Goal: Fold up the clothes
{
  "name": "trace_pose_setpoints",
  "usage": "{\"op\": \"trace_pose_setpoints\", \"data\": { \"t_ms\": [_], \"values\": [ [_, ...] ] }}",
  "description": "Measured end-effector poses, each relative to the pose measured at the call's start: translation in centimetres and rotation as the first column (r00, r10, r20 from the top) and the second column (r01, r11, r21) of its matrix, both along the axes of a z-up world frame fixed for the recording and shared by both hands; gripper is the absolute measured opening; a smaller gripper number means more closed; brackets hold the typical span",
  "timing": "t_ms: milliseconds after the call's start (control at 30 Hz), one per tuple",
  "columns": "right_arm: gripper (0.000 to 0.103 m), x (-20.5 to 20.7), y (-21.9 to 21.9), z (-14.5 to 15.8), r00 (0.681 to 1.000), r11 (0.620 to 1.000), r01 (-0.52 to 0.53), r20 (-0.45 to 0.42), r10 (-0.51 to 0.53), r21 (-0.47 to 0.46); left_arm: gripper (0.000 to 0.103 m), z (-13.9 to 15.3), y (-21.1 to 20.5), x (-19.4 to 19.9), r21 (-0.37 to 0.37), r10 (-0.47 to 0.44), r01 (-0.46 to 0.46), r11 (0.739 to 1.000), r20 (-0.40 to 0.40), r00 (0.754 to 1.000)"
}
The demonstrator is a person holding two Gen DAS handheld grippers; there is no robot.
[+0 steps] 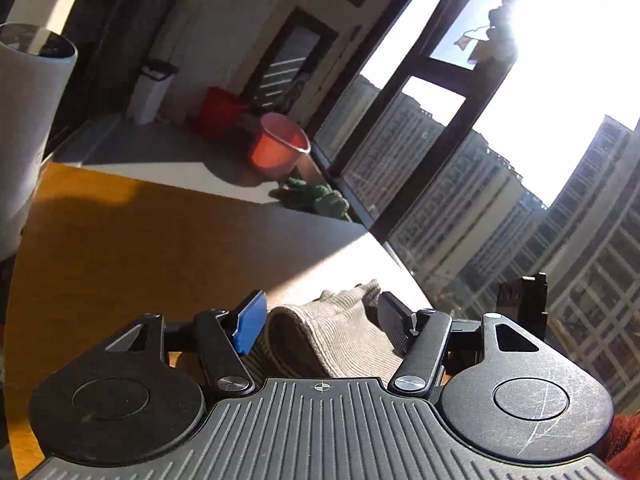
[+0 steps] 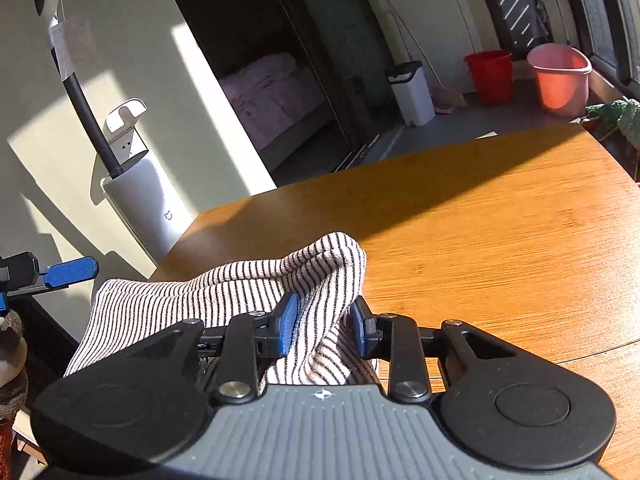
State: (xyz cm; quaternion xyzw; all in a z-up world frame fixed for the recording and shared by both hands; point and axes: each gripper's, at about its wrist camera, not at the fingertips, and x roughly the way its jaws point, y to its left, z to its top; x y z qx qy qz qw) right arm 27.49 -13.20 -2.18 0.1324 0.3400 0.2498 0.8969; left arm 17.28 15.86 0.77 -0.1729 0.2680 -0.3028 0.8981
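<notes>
My right gripper (image 2: 324, 326) has its fingers pinching the striped cloth (image 2: 224, 292) low in frame over the wooden worktop (image 2: 500, 240); left gripper (image 1: 320, 316) fingers spread wide, gripping nothing.

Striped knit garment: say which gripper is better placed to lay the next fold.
Right, probably. The right gripper pinches a bunched fold of the striped knit garment over the round wooden table. The left gripper stands open, gripping nothing.
</notes>
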Motion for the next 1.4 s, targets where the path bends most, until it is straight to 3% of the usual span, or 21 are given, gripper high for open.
{"op": "trace_pose_setpoints", "data": {
  "t_ms": [67,133,233,267,333,400,567,667,967,1133,1267,1400],
  "values": [
    [0.034,0.1,0.1,0.1,1.0,1.0,0.004,0.009,-0.004,-0.006,0.09,0.6,-2.6,0.6,0.078,-0.08,0.076,0.994,0.045,0.996],
    [0.035,-0.4,0.1,0.5,1.0,1.0,0.009,0.021,-0.009,-0.008,0.089,-0.9,-4.5,2.3,0.162,-0.084,0.083,0.983,-0.002,0.996],
    [0.047,-2.2,-0.8,2.4,0.997,0.999,0.049,0.065,-0.048,-0.009,0.08,-3.3,-6.5,4.9,0.272,-0.058,0.078,0.959,-0.079,0.995],
    [0.049,-3.4,-1.4,3.1,0.993,0.997,0.072,0.091,-0.071,-0.006,0.088,-4.1,-6.2,5.3,0.263,-0.048,0.074,0.962,-0.102,0.994],
    [0.052,-5.7,-2.5,4.1,0.987,0.995,0.099,0.126,-0.099,0.009,0.091,-5.4,-5.4,5.8,0.223,-0.04,0.072,0.972,-0.145,0.989],
    [0.052,-7.5,-3.8,4.3,0.988,0.993,0.107,0.106,-0.112,0.05,0.092,-6.1,-4.5,5.3,0.185,-0.036,0.065,0.981,-0.157,0.987],
    [0.051,-8.8,-5.4,1.3,0.986,0.965,0.097,-0.156,-0.06,0.245,0.091,-6.7,-3.6,4.9,0.137,-0.011,0.037,0.99,-0.183,0.983],
    [0.046,-8.6,-4.5,-0.2,0.976,0.949,0.085,-0.216,-0.018,0.304,0.091,-6.6,-3.7,4.8,0.138,0.009,0.017,0.99,-0.185,0.983],
    [0.047,-3.9,-2.4,2.4,0.999,0.996,0.045,-0.019,-0.044,0.073,0.09,-6.5,-2.9,2.2,0.076,0.037,-0.019,0.997,-0.233,0.972],
    [0.047,-1.6,-0.6,3.7,0.997,0.994,0.026,0.076,-0.018,-0.102,0.09,-7.2,-4.4,-0.6,-0.043,-0.073,0.063,0.997,-0.273,0.959],
    [0.051,-1.7,0.9,4.4,0.993,0.977,0.007,0.116,0.018,-0.211,0.09,-8.3,-7.7,-2.3,-0.174,-0.221,0.174,0.969,-0.302,0.927],
    [0.059,-4.0,2.6,5.2,0.981,0.955,-0.035,0.17,0.089,-0.296,0.091,-8.4,-10.3,-3.6,-0.172,-0.292,0.252,0.952,-0.28,0.914]
  ]
}}
